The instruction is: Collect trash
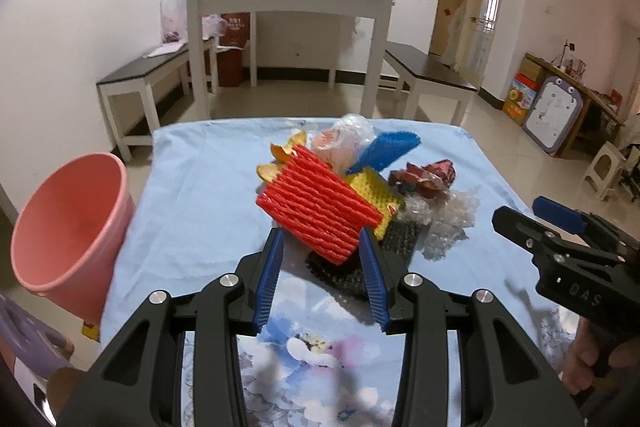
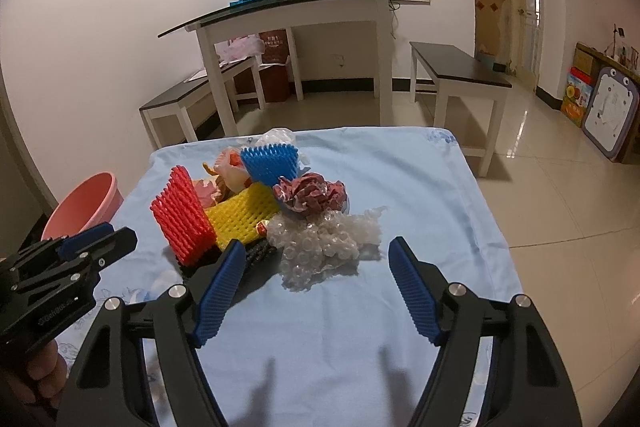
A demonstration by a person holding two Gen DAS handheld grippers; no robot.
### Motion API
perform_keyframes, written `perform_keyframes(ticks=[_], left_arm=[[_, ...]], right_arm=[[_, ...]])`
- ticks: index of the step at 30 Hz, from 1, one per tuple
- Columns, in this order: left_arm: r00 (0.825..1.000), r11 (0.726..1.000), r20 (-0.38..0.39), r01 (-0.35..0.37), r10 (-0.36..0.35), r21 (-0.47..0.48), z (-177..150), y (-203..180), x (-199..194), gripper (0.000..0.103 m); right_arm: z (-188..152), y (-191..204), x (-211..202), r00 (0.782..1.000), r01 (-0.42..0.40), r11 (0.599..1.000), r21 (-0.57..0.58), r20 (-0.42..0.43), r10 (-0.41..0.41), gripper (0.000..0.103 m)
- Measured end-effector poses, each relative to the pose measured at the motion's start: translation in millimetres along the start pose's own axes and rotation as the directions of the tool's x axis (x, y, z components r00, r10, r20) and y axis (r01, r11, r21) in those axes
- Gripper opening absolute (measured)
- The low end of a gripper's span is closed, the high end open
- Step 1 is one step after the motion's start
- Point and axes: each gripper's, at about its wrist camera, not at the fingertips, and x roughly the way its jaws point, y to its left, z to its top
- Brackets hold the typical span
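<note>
Red ribbed foam net sleeve (image 1: 320, 207) tops the trash pile on my blue-clothed bench (image 1: 192, 179), between my left gripper (image 1: 322, 247), narrowly parted; "DAS" marks my right gripper (image 2: 316, 255), wide open, empty

The right gripper (image 2: 318, 263) hovers over the blue tablecloth (image 2: 420, 195), its 2 fingers spread wide, nothing between them. Just ahead lies crumpled bubble wrap (image 2: 324, 245). Beyond it sit a yellow foam net (image 2: 240, 215), an upright red foam net (image 2: 184, 219), a blue foam net (image 2: 270, 163) and a dark red wrapper (image 2: 310, 193). The left gripper (image 2: 92, 247) points in from the left edge. A pink bin (image 2: 86, 205) stands beside the table's left edge.
</note>
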Motion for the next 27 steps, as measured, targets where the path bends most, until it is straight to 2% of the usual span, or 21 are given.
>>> perform_keyframes(ticks=[3,14,20,27], left_arm=[[0.999,0.999,-0.019,0.037,-0.037,-0.007,-3.6,-0.6,2.9,0.047],[0.983,0.987,-0.098,0.153,-0.157,-0.046,-16.8,-3.9,21.4,0.047],[0.976,0.984,-0.132,0.174,-0.175,-0.019,-20.1,-14.3,31.4,0.047],[0.98,0.986,-0.135,0.153,-0.143,0.069,-16.9,-30.9,39.7,0.047]], right_arm=[[0.0,-2.6,0.4,1.0,0.003,1.0,0.004,-0.004,-0.003,0.072],[-1.5,-15.0,9.4,1.0,0.012,0.999,0.03,-0.026,-0.012,0.07],[-3.7,-19.9,15.4,0.999,0.011,0.999,0.034,-0.044,-0.009,0.07],[-5.5,-22.3,25.6,0.997,0.0,0.999,0.038,-0.077,0.003,0.07]])
